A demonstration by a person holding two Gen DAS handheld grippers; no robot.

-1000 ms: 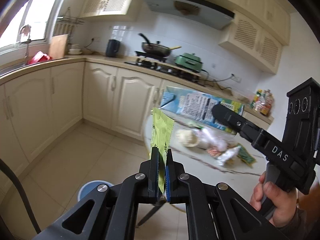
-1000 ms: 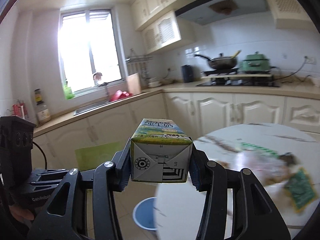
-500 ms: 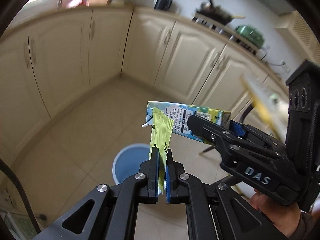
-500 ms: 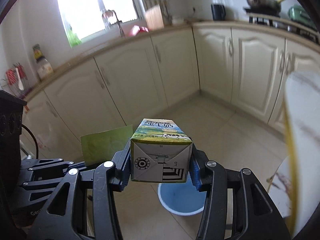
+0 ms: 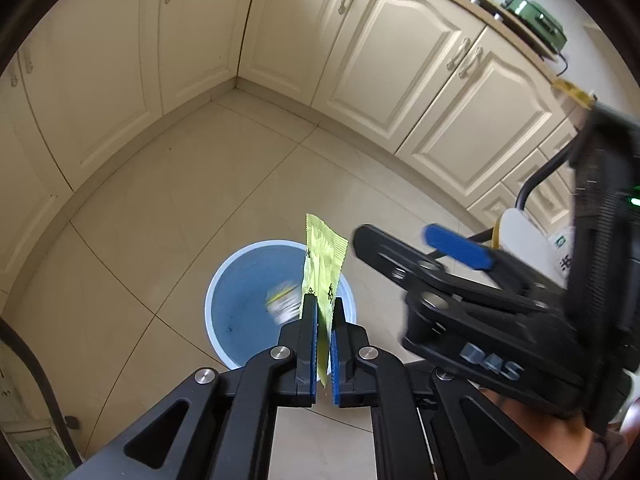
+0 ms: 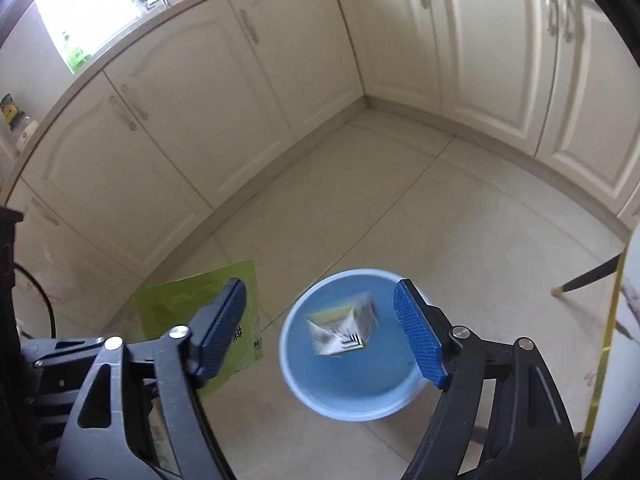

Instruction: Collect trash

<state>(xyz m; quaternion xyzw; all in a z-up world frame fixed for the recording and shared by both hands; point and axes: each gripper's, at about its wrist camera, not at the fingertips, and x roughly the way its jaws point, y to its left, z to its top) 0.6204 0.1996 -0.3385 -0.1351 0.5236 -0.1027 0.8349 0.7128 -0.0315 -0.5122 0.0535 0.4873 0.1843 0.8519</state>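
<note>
Both sets of tongs hang over the blue bin (image 6: pixel 352 396) on the tiled floor (image 6: pixel 400 220), pointing steeply down at it. The right tongs (image 6: pixel 320 332) have just been opening, and nothing is left between their blue pads; the milk carton (image 6: pixel 344 330) is a blurred shape inside the bin's mouth, apparently dropping or just landed. That half looks done.

The left tongs (image 5: pixel 324 320) are pinched tight on the yellow-green wrapper (image 5: pixel 322 272), which stands up out of them with its top edge over the far rim of the bin (image 5: pixel 216 280).

To finish well, I would bring the left tongs in so the wrapper sits over the middle of the bin rather than its rim, and low. A sheet that light will probably flutter sideways when freed, so a short drop is safer. Part the jaws fully, since foil can cling to a pad. The right tongs (image 5: pixel 416 248) are close alongside and would do well to draw back.
</note>
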